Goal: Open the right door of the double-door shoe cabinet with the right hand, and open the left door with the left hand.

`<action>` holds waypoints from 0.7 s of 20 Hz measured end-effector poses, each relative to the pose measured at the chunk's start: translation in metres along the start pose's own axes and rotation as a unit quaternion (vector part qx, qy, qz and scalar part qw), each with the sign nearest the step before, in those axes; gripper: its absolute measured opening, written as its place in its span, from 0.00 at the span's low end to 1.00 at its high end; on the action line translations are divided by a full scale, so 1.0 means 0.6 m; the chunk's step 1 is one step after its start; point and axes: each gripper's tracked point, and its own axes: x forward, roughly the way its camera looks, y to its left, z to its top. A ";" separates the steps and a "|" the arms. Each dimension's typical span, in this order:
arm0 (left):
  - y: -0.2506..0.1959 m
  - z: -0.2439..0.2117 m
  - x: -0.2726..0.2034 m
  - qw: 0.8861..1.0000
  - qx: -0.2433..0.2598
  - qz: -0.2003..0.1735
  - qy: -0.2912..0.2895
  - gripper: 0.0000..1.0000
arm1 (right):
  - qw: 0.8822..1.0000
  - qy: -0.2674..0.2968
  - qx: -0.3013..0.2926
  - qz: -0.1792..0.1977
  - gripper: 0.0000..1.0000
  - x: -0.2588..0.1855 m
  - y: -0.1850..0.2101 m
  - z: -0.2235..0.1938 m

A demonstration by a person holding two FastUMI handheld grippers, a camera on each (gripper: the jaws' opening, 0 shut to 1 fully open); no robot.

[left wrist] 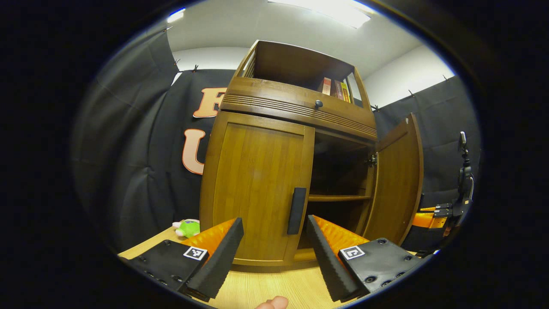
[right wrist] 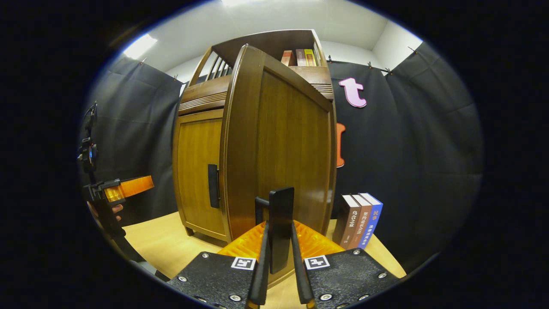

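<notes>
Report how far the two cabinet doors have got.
Done: the right door stands swung open, the shelf inside showing. In hand: the right gripper is shut on that door's handle. Left: the left door is closed; the left gripper is open, short of its handle.

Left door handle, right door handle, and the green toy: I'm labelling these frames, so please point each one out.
Left door handle [left wrist: 297, 210]: left gripper view, middle of the dark bar.
Right door handle [right wrist: 281, 214]: right gripper view, upper part of the bar, above the fingers.
Green toy [left wrist: 188, 227]: left gripper view, its green body.
</notes>
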 end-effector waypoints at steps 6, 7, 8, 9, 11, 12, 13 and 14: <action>0.001 -0.008 0.001 1.000 -0.004 -0.004 0.004 0.97 | 0.998 -0.003 -0.022 -0.058 0.18 -0.033 -0.092 -0.006; 0.002 -0.010 0.001 1.000 -0.004 -0.004 0.005 0.97 | 0.997 -0.005 -0.024 -0.068 0.16 -0.033 -0.114 -0.007; 0.003 -0.010 0.002 1.000 -0.004 -0.003 0.005 0.97 | 0.997 -0.006 -0.031 -0.069 0.14 -0.038 -0.131 -0.006; 0.003 -0.011 0.002 1.000 -0.005 -0.002 0.005 0.97 | 0.998 -0.010 -0.029 -0.060 0.11 -0.039 -0.142 -0.009; 0.005 -0.012 0.003 1.000 -0.006 0.001 0.006 0.97 | 0.999 -0.013 -0.010 -0.045 0.10 -0.043 -0.163 -0.010; 0.006 -0.011 0.003 1.000 -0.006 0.003 0.006 0.95 | 0.999 -0.015 -0.001 -0.041 0.10 -0.046 -0.180 -0.011; 0.006 -0.010 0.003 1.000 -0.007 0.005 0.005 0.95 | 0.999 -0.016 0.008 -0.036 0.09 -0.048 -0.194 -0.014; 0.006 -0.009 0.004 1.000 -0.007 0.007 0.005 0.95 | 0.999 -0.018 0.021 -0.029 0.09 -0.046 -0.205 -0.014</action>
